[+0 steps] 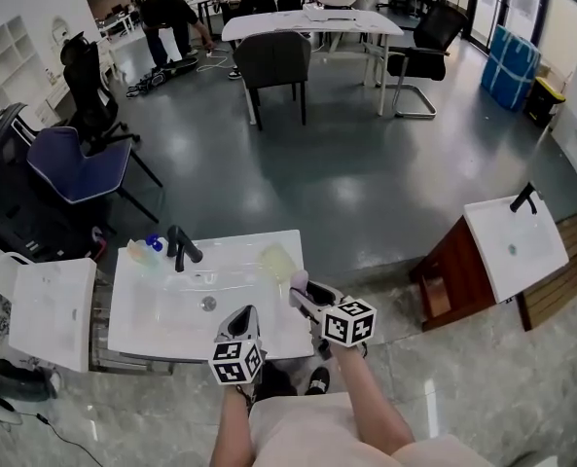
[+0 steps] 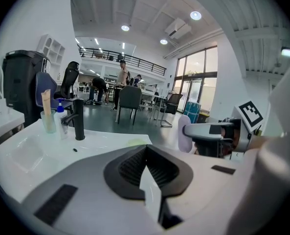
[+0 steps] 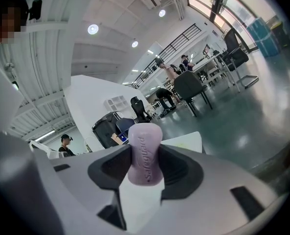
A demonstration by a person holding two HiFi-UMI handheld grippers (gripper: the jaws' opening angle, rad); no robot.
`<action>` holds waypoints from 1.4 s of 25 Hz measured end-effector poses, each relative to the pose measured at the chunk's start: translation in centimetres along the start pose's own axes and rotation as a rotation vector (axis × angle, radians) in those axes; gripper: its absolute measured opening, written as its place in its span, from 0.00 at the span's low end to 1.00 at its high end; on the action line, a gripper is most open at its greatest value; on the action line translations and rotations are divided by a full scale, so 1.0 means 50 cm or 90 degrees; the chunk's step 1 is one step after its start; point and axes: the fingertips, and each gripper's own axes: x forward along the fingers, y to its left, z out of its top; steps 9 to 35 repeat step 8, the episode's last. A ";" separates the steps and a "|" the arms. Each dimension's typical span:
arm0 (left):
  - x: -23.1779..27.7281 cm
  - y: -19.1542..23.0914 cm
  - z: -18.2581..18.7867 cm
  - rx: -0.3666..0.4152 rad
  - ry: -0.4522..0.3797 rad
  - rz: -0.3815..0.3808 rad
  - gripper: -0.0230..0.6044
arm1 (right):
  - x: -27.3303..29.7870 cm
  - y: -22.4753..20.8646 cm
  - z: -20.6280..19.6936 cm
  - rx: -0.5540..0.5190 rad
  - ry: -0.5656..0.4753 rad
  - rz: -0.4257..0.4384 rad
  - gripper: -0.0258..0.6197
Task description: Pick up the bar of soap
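White sink (image 1: 152, 331) sits near the person, basin in the middle. At its far left corner there is a clear cup (image 1: 137, 253) with something upright in it, and a blue-topped pump bottle (image 1: 155, 245) just beside it. The black faucet (image 1: 178, 246) stands right of those on the far rim. The left gripper (image 1: 246, 311) hovers over the near edge of the sink, right of the drain; its own view shows the left gripper (image 2: 145, 150) with jaws together and nothing between them. A pale yellowish patch (image 1: 276, 259) lies on the sink's far right corner; I can't tell what it is. The bar of soap (image 1: 298, 280) is lilac and pinched on end in the right gripper (image 1: 302, 296) by the sink's right edge. In its own view the right gripper (image 3: 145, 150) has both pads pressing the bar of soap (image 3: 145, 153), lettering on its face. From the left gripper view the bar of soap (image 2: 184, 132) sticks out at the jaw tips. A second sink (image 1: 515, 246) stands well apart at far right.
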 end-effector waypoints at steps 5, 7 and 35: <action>0.003 0.002 0.000 -0.001 0.003 0.004 0.05 | 0.007 -0.001 0.006 -0.004 0.005 0.003 0.32; 0.005 -0.001 -0.001 -0.001 0.005 0.003 0.05 | 0.007 -0.002 0.006 -0.004 0.006 0.003 0.32; 0.007 -0.003 -0.002 -0.001 0.006 0.002 0.05 | 0.006 -0.003 0.006 -0.004 0.007 0.002 0.32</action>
